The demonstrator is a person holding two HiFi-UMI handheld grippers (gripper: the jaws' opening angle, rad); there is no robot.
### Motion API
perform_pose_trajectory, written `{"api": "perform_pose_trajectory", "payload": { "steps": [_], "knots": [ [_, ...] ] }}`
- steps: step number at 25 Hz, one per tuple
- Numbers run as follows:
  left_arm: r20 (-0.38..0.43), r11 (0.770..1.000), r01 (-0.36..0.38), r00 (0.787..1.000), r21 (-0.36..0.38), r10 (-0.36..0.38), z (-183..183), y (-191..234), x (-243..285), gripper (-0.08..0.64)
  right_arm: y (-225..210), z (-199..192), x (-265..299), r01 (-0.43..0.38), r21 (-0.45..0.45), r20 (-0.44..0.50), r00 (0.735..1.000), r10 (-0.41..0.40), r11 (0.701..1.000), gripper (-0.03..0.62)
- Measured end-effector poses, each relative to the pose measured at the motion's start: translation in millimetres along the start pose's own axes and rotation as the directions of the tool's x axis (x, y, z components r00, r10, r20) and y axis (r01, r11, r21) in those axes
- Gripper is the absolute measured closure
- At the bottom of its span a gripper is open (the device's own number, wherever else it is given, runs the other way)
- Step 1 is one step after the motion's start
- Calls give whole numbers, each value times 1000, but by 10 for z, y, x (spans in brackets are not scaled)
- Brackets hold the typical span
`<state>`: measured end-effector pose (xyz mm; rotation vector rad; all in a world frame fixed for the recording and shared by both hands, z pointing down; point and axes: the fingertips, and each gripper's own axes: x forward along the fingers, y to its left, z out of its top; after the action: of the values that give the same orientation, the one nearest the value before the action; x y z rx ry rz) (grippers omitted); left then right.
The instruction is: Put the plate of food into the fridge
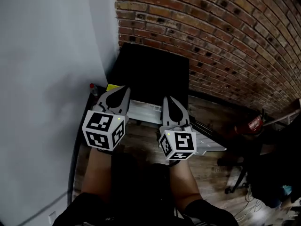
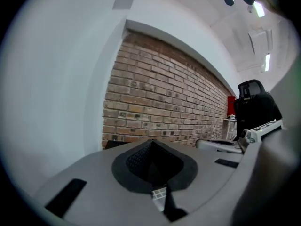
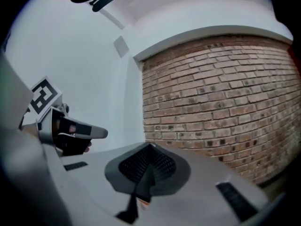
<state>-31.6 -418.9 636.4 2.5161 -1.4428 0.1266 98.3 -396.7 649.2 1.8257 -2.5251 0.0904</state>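
Red brick wall (image 1: 211, 32) across the top and right, meeting a plain white wall (image 1: 47, 55) at the left. Wooden floor (image 1: 141, 142) below. In the corner, against both walls, the black fridge (image 1: 153, 72), seen from above, with a white shelf-like part (image 1: 143, 111) at its near edge. In front of the fridge, side by side and apart, left gripper (image 1: 123, 89) and right gripper (image 1: 168, 99), both aimed toward the brick, jaws pressed together on nothing. Off to the right, a red object (image 1: 248, 125), too dark to name. Just beside the fridge's left edge, a small red-capped bottle (image 1: 93, 87).
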Motion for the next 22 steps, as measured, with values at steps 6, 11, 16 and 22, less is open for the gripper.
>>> {"api": "perform_pose_trajectory", "payload": {
  "steps": [6,11,16,22],
  "knots": [
    [-4,997,80,997,-2,-80,1624,-775,-117,565,-116,1808,-208,14,39,-8,1000,-14,999,580],
    [-12,996,89,996,3,-89,3021,-1391,-492,565,-213,3359,-576,74,82,-24,997,-72,994,580],
    [13,997,76,997,31,-76,3949,-1724,-863,565,-271,4371,-856,76,150,-13,997,-75,986,580],
    [17,997,35,999,72,-36,4273,-2047,-1237,565,-135,4901,-1288,39,131,23,999,-42,991,580]
  ]
}}
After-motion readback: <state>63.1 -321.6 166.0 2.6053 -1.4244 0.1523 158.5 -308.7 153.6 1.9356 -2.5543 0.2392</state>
